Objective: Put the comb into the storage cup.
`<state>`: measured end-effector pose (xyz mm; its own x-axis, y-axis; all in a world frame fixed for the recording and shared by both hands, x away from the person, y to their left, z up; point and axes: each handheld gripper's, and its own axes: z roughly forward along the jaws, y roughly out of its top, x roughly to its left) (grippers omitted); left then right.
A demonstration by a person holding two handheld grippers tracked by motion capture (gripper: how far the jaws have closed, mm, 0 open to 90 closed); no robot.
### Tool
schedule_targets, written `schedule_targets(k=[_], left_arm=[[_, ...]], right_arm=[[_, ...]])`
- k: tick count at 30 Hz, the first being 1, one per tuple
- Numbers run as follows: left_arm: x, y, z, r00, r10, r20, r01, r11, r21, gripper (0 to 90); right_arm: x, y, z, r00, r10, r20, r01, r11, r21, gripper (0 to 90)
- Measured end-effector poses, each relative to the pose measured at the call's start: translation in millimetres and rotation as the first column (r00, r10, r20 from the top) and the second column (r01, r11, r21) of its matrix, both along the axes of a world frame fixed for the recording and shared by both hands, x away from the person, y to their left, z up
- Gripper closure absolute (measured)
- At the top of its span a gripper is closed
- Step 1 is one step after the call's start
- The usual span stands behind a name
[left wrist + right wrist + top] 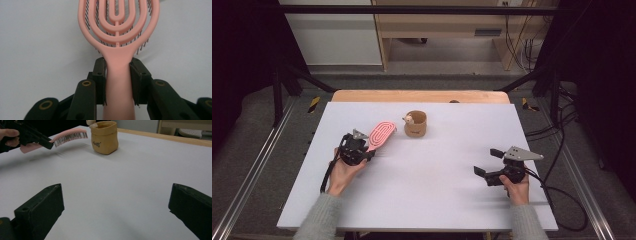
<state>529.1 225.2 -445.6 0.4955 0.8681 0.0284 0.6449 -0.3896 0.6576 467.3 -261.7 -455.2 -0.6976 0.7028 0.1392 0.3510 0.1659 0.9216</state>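
The left gripper point(362, 145) pinches the pink brush point(117, 32) by its handle, with a black pad pressed on each side. The brush is up in the air, bristles down, a little way left of the tan pot point(416, 124) on the table point(422, 190). The right gripper point(492, 162) rests near the right side with its jaws spread wide and nothing in them. The handle looks smooth and thin, so the brush may slip or swing down if the pinch gets weak. The pot looks small and light, and something already sits at its rim. If the brush goes in crooked, it may bump the pot and tip it over.
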Motion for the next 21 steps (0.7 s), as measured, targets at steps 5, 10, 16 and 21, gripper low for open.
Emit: schedule_targets(k=[5, 10, 16, 21], left_arm=[[-3.5, 2.9, 3.1, 0.9998, 0.008, 0.016, -0.008, 1.0, -0.006, 68.5], [-9.6, 6.9, 8.2, 0.999, 0.019, 0.04, -0.018, 0.9997, -0.015, 68.5], [-17.2, 8.8, 13.1, 0.9972, 0.023, 0.071, -0.021, 0.9994, -0.025, 68.5], [-20.8, 11.0, 15.8, 0.9954, 0.028, 0.092, -0.025, 0.9989, -0.04, 68.5]], right_arm=[[0.0, 0.0, 0.1, 1.0, 0.0, -0.001, 0.0, 1.0, -0.001, 0.3], [-0.1, 0.0, 0.2, 1.0, 0.001, 0.0, -0.001, 1.0, 0.002, 0.3], [0.1, 0.4, 0.1, 1.0, 0.0, -0.003, 0.0, 1.0, -0.002, 0.3], [0.0, 0.9, 0.4, 1.0, 0.002, -0.001, -0.002, 1.0, -0.002, 0.3]])
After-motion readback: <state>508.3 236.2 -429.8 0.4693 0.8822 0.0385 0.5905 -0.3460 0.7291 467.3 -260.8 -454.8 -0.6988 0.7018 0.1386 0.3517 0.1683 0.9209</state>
